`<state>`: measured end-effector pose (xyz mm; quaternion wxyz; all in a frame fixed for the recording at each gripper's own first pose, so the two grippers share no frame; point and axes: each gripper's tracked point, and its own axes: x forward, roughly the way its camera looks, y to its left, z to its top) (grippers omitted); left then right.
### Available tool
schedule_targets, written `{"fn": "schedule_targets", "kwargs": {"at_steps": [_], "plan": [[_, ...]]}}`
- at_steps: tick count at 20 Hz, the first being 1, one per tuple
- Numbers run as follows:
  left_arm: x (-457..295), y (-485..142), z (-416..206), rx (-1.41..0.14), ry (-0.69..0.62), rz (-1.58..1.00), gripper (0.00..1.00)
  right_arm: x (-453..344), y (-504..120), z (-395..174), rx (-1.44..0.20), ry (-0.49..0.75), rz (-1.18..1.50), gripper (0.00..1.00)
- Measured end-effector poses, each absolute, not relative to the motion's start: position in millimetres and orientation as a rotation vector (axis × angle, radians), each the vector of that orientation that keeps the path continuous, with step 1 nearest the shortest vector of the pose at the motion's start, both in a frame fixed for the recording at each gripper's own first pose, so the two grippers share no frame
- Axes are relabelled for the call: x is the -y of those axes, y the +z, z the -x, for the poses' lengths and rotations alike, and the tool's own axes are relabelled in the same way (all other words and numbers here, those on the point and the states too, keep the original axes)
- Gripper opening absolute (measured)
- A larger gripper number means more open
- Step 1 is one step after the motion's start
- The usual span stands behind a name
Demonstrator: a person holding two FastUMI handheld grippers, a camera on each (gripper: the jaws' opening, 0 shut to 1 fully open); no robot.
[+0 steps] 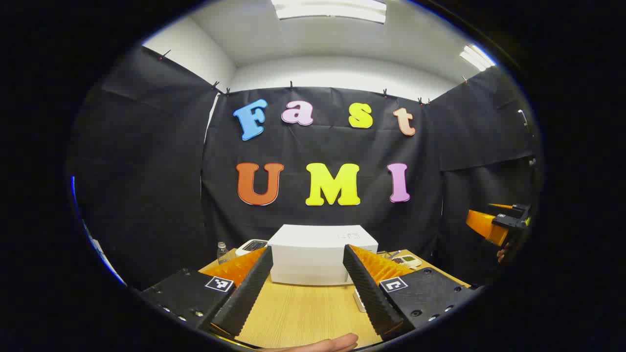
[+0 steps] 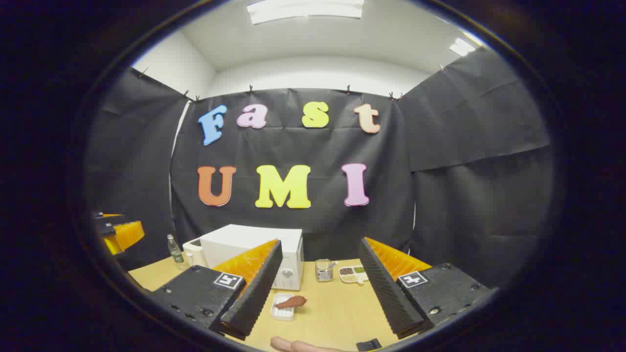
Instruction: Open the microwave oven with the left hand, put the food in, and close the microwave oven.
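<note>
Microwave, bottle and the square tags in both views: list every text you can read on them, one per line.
No text here can be read.
Microwave: faint print on its top, too blurred to read; the marks on the front panel in the right gripper view are too small.
Bottle: label too small to read.
Square tags: coded black-and-white patterns, no words or numbers.

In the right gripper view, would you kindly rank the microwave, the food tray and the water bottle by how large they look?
1. Microwave, clearly largest.
2. Food tray.
3. Water bottle.
The tray lies nearer the camera, so tray versus bottle is unsure.
</note>
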<state>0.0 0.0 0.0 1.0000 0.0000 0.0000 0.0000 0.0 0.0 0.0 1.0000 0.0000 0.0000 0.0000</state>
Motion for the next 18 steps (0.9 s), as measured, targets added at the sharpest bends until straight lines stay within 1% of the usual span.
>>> {"fn": "schedule_targets", "kwargs": {"at_steps": [1, 2, 3, 4, 5, 11, 18], "plan": [[-0.3, -0.4, 1.3, -0.005, 0.003, -0.004, 0.92, 2.9, 0.0, 0.9, 0.000, -0.006, 0.010, 0.90], [0.7, -1.0, 2.0, -0.009, 0.003, -0.010, 0.92, 4.3, 1.8, 3.1, 0.002, -0.012, 0.016, 0.90], [3.1, -0.5, 2.4, -0.010, -0.001, -0.012, 0.92, 5.8, 3.2, 4.9, 0.007, -0.014, 0.017, 1.00], [7.4, -0.1, 2.9, -0.015, -0.004, -0.013, 0.92, 7.3, 4.1, 6.8, 0.010, -0.015, 0.015, 0.90], [10.3, -1.2, 3.4, -0.021, -0.008, -0.015, 0.92, 8.1, 5.3, 8.3, 0.012, -0.016, 0.012, 1.00], [23.0, -2.1, 4.3, -0.027, -0.021, -0.022, 0.92, 17.9, 10.2, 16.4, 0.026, -0.013, 0.005, 1.00], [31.1, -14.1, -12.3, -0.034, -0.021, -0.016, 0.92, 19.1, 5.7, 17.0, 0.032, 0.001, 0.007, 1.00]]}}
